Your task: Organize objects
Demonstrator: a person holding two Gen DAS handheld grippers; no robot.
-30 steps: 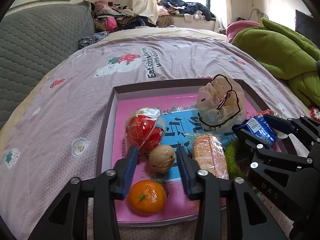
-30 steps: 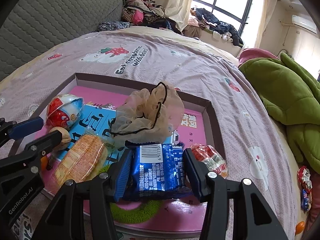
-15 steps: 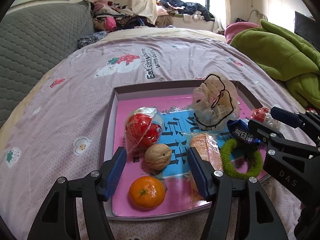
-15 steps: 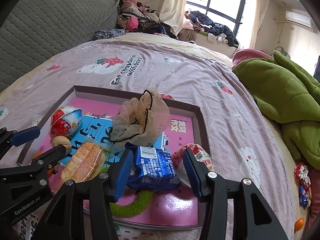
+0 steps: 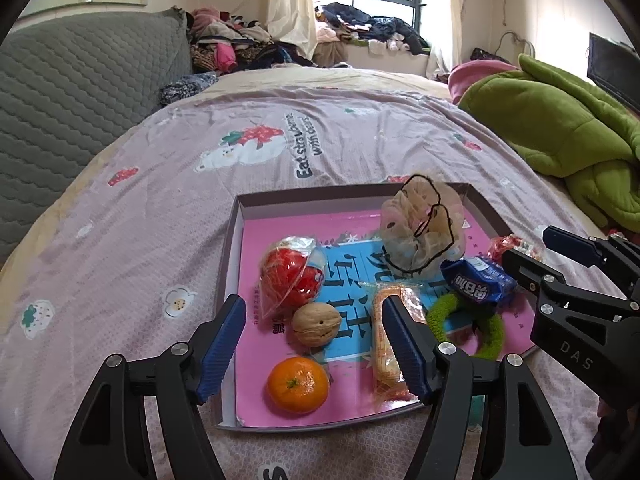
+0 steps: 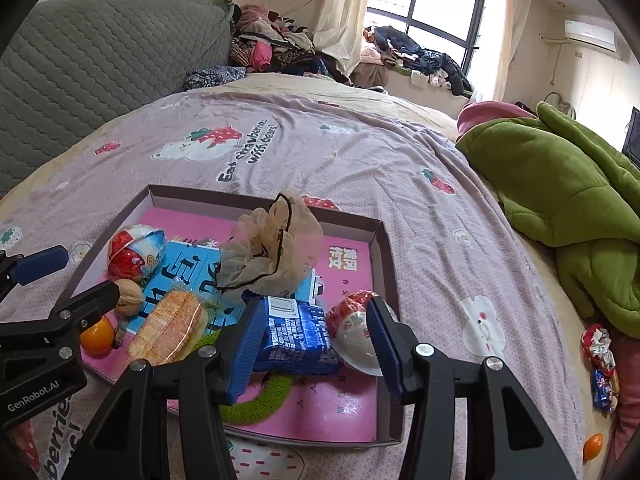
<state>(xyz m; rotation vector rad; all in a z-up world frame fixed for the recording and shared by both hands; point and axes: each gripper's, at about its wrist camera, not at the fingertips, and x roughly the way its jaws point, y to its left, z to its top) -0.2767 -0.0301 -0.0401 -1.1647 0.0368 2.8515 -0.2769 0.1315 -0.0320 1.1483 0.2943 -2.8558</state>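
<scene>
**Blue pads clear of the tray: where this could slip**

Left wrist view: blue pads on my left gripper [image 5: 313, 305] are spreading, jaws opening. The walnut [image 5: 316, 324] sits in the gap between them, touched by neither pad. It lies loose in the tray [image 5: 228, 280], just ahead of my fingertips. The orange [image 5: 298, 385] is nearer to me, and the red wrapped ball [image 5: 290, 276] is just beyond, toward my left finger. Both the walnut and the orange are round. If I swing out carelessly, a finger could nudge one and send it rolling against the cracker pack [image 5: 390, 344] by my right finger. My right gripper [image 5: 536, 252] hangs well off to that side. The blue packet [image 5: 478, 282] lies just past its tips, propped on the green ring [image 5: 488, 332].

Right wrist view: my right gripper [image 6: 315, 307] stands parted and, as far as I can judge, pinches nothing. The blue packet [image 6: 298, 340] lies ahead of the gap, toward my left pad. A red-and-white wrapped ball [image 6: 354, 332] lies by my right pad. The packet leans on the green ring [image 6: 256, 400] instead of lying flat, so I think a brush from either finger could tip it or drag the ring along. The gauzy scrunchie [image 6: 272, 252] just beyond it has a loose black cord that could snag on a fingertip. Far to my right, wrapped sweets [image 6: 600, 348] and a small orange [image 6: 593, 446] lie on the bedspread [image 6: 360, 152] outside the tray. Reaching for them across the soft cover could jolt the tray and shift what is in it.
</scene>
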